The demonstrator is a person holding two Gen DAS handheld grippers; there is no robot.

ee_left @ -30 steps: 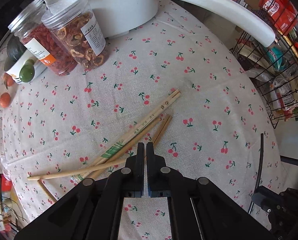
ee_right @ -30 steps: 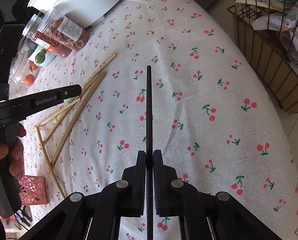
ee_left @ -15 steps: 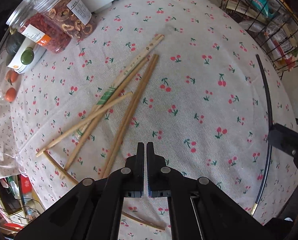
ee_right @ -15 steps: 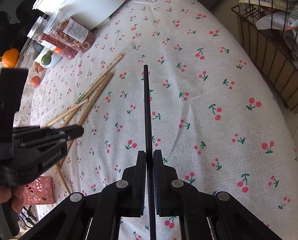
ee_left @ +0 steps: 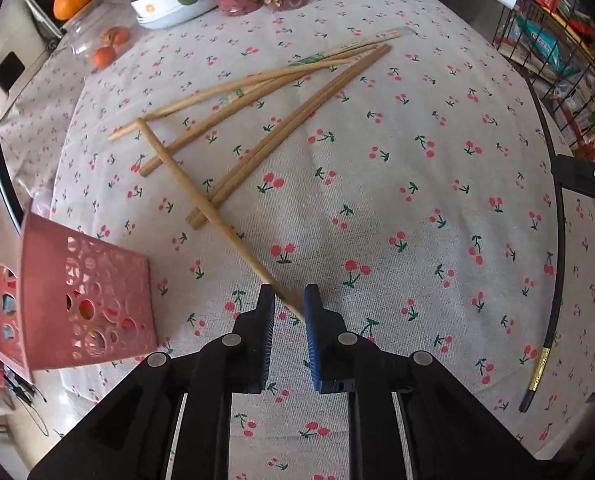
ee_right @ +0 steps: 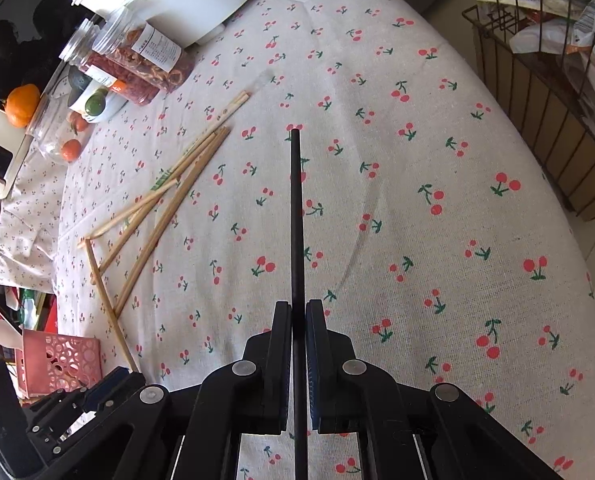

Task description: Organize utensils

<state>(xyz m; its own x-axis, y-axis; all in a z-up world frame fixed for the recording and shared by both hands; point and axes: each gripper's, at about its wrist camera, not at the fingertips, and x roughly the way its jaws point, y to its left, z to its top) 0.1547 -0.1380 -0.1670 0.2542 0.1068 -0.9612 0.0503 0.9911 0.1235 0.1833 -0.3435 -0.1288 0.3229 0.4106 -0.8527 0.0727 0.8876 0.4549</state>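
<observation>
Table [ee_left: 417,140]: chopsticks [ee_left: 257,92] fanned across the middle, tips crossing toward left edge. One chopstick [ee_left: 201,200] lies over them, running toward near edge. Perforated basket [ee_left: 85,304] at near-left edge. Jars [ee_right: 137,60], bowl [ee_left: 169,8] along far edge. Wire rack [ee_right: 537,80] beyond right edge.

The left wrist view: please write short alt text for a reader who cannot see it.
The left gripper, jaws just opening, straddles the near end of a wooden chopstick lying on a cherry-print tablecloth. More wooden chopsticks lie scattered beyond it, and a pink perforated holder stands at the left.
</observation>
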